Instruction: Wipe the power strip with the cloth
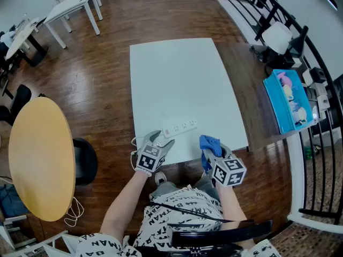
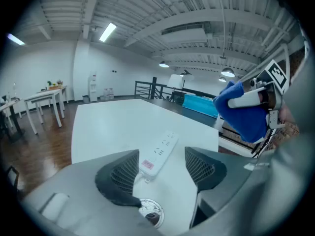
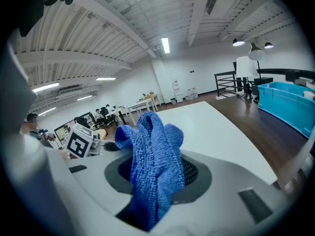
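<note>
Head view: left hand-held gripper [image 1: 161, 141] gapes beside power strip [image 1: 180, 127], right hand-held gripper [image 1: 215, 152] clamps cloth [image 1: 209, 142], blue bin [image 1: 273, 104] rightward.

A white rectangular worktop [image 1: 179, 79] stands on the dark wooden floor [image 1: 107, 63]. A white power strip [image 1: 180, 128] lies flat on it, close to the near edge and slightly askew.

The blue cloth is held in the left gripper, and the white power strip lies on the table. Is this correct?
No: the blue cloth is held in the right gripper, as the right gripper view shows; the left gripper is open and holds nothing. The white power strip does lie on the table.
</note>
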Tool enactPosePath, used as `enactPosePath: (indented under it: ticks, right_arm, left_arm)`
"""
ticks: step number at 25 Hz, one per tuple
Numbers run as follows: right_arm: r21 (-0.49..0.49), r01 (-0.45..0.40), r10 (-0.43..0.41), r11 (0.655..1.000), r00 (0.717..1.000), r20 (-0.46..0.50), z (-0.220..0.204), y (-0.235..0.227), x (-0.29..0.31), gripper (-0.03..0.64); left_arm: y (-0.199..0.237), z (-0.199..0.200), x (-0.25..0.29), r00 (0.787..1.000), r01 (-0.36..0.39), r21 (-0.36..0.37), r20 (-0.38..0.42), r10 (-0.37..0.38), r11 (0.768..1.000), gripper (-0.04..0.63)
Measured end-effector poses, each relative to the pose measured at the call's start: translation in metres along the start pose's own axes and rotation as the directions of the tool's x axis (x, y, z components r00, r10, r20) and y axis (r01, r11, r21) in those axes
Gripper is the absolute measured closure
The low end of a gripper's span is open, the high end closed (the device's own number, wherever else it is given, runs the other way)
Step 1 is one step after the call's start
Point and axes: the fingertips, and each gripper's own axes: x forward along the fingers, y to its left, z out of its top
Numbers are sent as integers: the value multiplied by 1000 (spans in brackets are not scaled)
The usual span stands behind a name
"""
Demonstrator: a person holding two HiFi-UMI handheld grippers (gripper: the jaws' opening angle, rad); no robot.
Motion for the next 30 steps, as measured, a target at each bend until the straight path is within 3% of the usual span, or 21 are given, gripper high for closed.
enactPosePath:
  ticks: [3, 10, 20, 27, 30]
  right_arm:
    - [0, 15, -15, 1000, 1000, -3, -1, 4, 2, 475]
    - [24, 50, -50, 998, 999, -11, -5, 1, 0, 476]
    - [50, 93, -92, 994, 996, -17, -11, -11, -7, 475]
    - [66, 113, -112, 991, 993, -26, -14, -16, -11, 475]
    - [69, 119, -117, 990, 993, -28, -15, -18, -12, 476]
  left_arm:
    - [11, -3, 14, 999, 18, 72, -45, -15, 997, 239]
    - [25, -17, 49, 991, 70, 277, -126, -36, 958, 225]
    - [21, -36, 75, 964, 233, 379, -213, -161, 896, 225]
    - [22, -41, 79, 945, 286, 375, -263, -195, 882, 230]
    - [18, -40, 77, 944, 299, 398, -259, -206, 867, 285]
